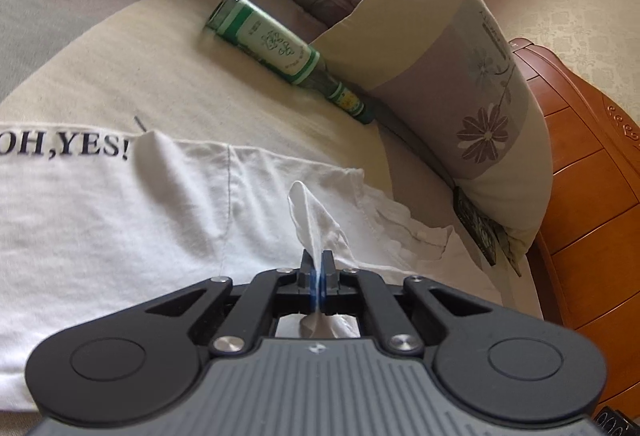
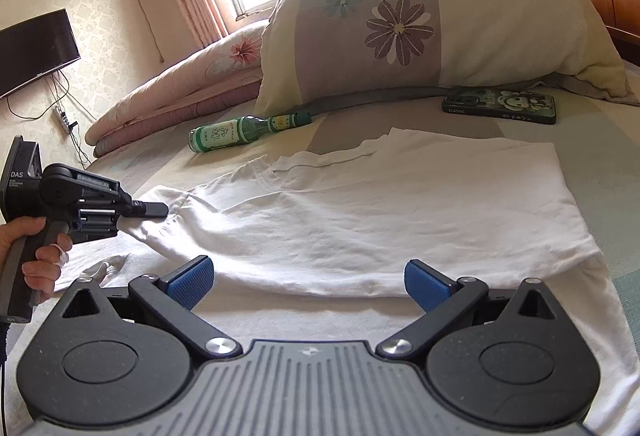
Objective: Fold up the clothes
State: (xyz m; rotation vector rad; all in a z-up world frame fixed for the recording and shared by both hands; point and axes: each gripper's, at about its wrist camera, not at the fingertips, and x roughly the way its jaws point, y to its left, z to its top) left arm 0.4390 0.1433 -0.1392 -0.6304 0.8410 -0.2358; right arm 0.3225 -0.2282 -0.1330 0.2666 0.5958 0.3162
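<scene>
1. Right gripper (image 2: 309, 282) is closest to the lens in its own view: jaws spread wide, blue pads (image 2: 191, 282) well apart, nothing between them. It hovers over the near edge of the white T-shirt (image 2: 400, 212).
2. Left gripper (image 1: 317, 268) is the opposite story: jaws pinched together on a bit of the shirt's fabric, and a little peak of white cloth (image 1: 308, 216) sticks up past the fingertips.
3. From the right wrist view you can see that same left gripper at the left side, fingers on the shirt's edge, with the person's hand (image 2: 36, 256) wrapped round the handle.
4. The shirt lies spread on the bed (image 2: 600, 156), partly folded over itself and wrinkly near the left gripper. The left wrist view shows "OH,YES!" (image 1: 66, 148) printed on it.
5. Past the shirt, a green glass bottle (image 2: 244, 130) lies on its side on the bedsheet, neck towards the flowered pillow (image 2: 400, 24).
6. A phone in a green cartoon case (image 2: 500, 104) lies flat just in front of the pillow, apart from the shirt.
7. Folded pink quilt (image 2: 180, 88) sits left of the pillow, and there's a wooden headboard (image 1: 592, 196) behind it.
</scene>
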